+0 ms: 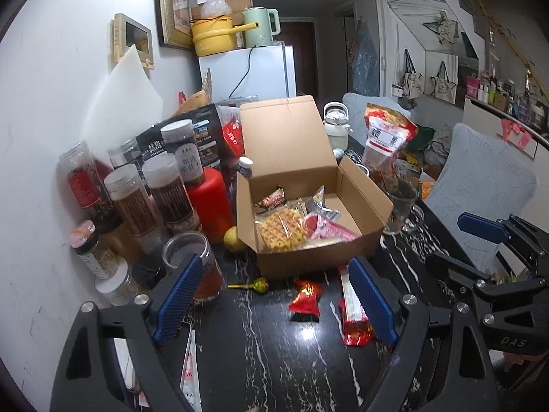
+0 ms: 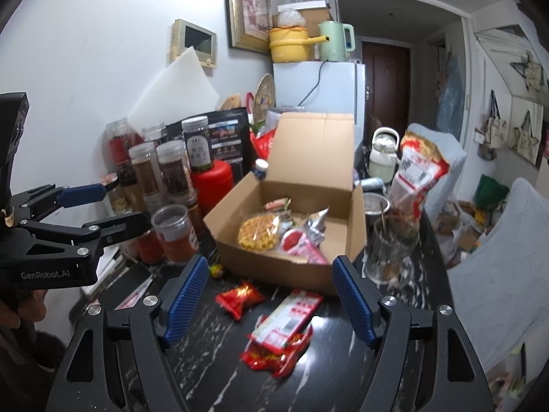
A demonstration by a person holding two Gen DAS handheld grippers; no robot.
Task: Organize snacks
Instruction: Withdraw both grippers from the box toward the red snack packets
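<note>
both tongs, left tongs and right tongs, hang spread wide and empty over the table, with the small red packet and the long red packet lying loose between their blades, just short of the open cardboard box ahead. the long packet looks slippery and may slide on the glossy black marbled table if pinched off-centre, and the glass mug right of the box could be knocked. jars crowd the wall to the left in a cluttered room.

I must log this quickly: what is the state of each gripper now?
Left gripper: jaws open, holding nothing.
Right gripper: jaws open, holding nothing.
</note>
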